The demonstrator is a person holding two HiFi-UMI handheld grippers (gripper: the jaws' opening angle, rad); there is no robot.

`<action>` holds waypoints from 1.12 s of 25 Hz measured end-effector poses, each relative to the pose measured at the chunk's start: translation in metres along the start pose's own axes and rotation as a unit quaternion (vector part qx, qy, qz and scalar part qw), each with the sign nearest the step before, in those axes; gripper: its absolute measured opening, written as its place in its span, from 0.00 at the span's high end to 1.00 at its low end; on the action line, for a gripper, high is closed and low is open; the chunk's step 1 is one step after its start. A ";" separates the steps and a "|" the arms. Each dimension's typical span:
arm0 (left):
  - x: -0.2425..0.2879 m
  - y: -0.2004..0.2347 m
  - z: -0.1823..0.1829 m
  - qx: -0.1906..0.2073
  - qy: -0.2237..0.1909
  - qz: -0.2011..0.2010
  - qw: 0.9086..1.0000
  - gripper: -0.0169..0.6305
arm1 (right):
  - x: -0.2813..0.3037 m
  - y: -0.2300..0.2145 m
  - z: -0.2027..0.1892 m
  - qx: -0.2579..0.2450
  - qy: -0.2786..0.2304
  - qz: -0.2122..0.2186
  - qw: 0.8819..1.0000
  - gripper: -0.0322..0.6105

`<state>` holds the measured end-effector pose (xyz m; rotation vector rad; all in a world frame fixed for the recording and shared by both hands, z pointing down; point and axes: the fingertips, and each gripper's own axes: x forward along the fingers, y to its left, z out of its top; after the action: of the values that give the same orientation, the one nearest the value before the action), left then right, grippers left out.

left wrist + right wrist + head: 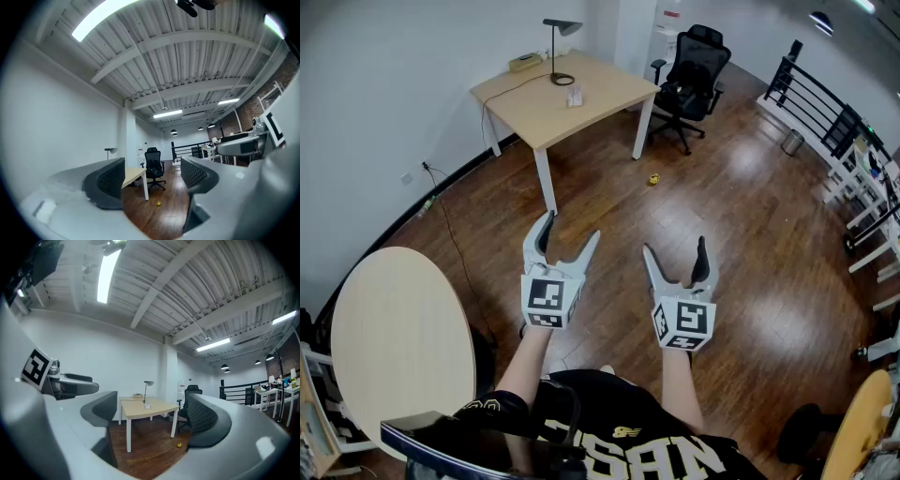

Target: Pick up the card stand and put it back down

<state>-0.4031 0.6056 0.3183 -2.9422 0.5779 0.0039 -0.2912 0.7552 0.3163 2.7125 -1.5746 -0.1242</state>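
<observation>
Closest to the head camera was the person's black printed shirt (614,441), with both forearms stretched out level ahead of it. At their ends, the left grey two-jaw gripper (572,227) and the right grey two-jaw gripper (675,246) hung over the dark wooden plank floor (741,244). Each one's jaws stood apart with only air between them. The two gripper views confirmed this, showing floor and furniture through the gaps of the left (152,176) and the right (154,413).

The small pale card stand (574,97) sat well away from both grippers, on the light wooden rectangular table with white legs (605,89). It stood near the round base of the thin black desk lamp (562,80). In the right gripper view it showed as a tiny upright shape (147,405) on that tabletop. A black office chair (694,61) stood beside the table, and a small yellow object (654,179) lay on the floor between the table and the person.

The stand was too small to make out its build. It looked likely to be light, stiff, and smooth enough to slip. A gentle pinch low across its upright part, close to the base, seemed safest, so that it would neither tip nor skid. Reaching the table had to come first.
</observation>
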 end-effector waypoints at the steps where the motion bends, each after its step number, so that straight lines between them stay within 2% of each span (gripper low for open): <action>1: 0.005 -0.007 0.002 0.000 0.001 -0.002 1.000 0.39 | 0.000 -0.009 -0.001 0.000 0.001 0.000 1.000 0.23; 6: 0.027 -0.039 0.011 -0.001 0.007 -0.009 1.000 0.39 | 0.000 -0.045 -0.010 0.010 0.011 0.002 1.000 0.22; 12: 0.064 -0.051 -0.004 -0.001 0.019 -0.029 0.999 0.39 | 0.026 -0.062 -0.023 0.022 0.017 0.007 1.000 0.23; 19: 0.139 -0.022 -0.023 -0.019 0.018 -0.053 0.998 0.40 | 0.099 -0.077 -0.043 0.006 0.034 -0.005 0.999 0.23; 28: 0.257 0.031 -0.012 -0.039 -0.008 -0.091 0.995 0.40 | 0.211 -0.106 -0.018 -0.001 0.021 -0.047 0.999 0.23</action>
<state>-0.1770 0.4789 0.3178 -3.0559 0.3132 0.0321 -0.0941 0.6241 0.3157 2.7689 -1.4356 -0.0684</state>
